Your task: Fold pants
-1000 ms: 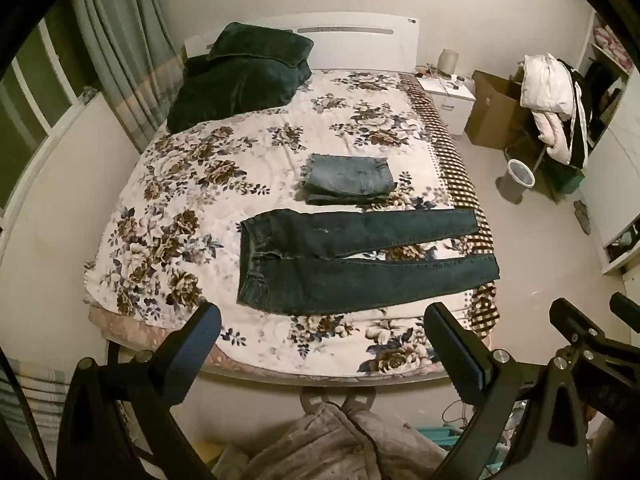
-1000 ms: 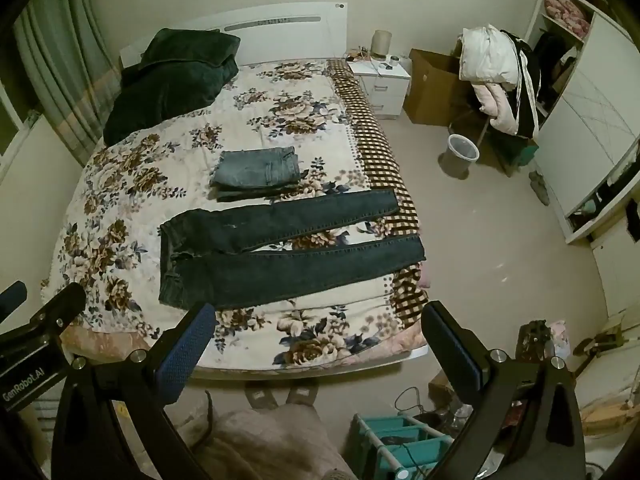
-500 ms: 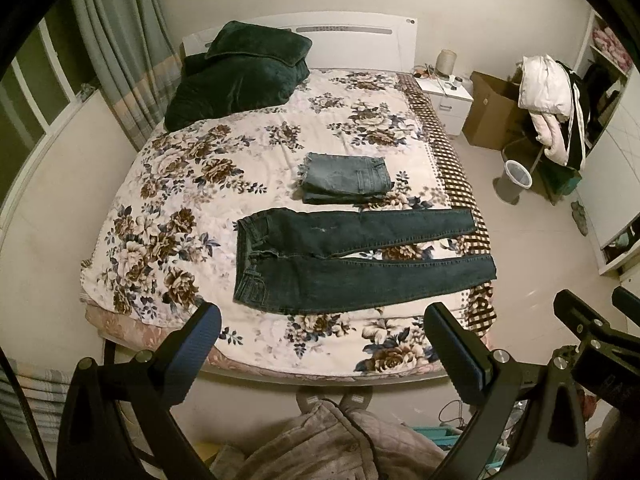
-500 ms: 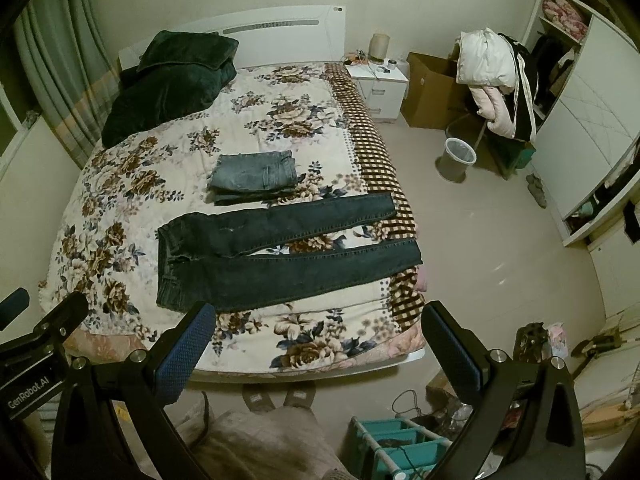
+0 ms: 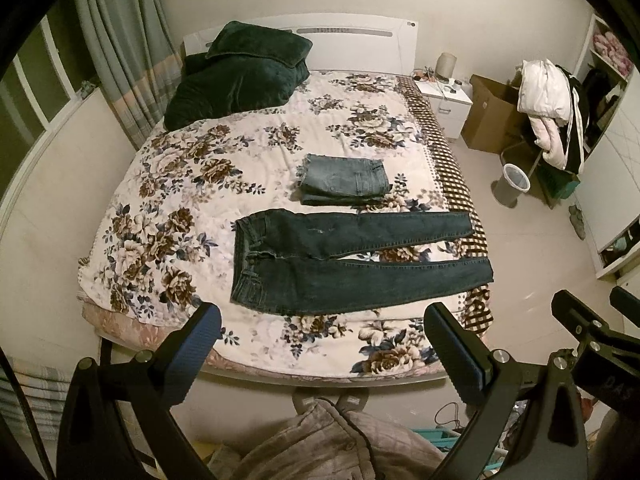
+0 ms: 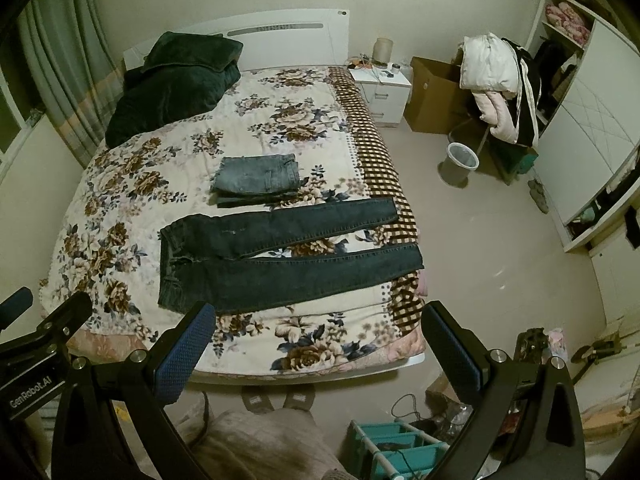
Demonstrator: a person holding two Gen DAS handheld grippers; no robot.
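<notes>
Now your left gripper (image 5: pixel 322 330) and right gripper (image 6: pixel 318 326) gape wide, holding nothing, well apart from the flat, dark denim pants (image 5: pixel 344 260).

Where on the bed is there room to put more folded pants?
Bare floral blanket lies left of the folded light jeans, between the green pillows and the dark jeans. Crowded: the right half, where both pairs sit.

A dark green blanket (image 5: pixel 240 76) lies beside the headboard on the floral bed (image 5: pixel 168 200).
</notes>
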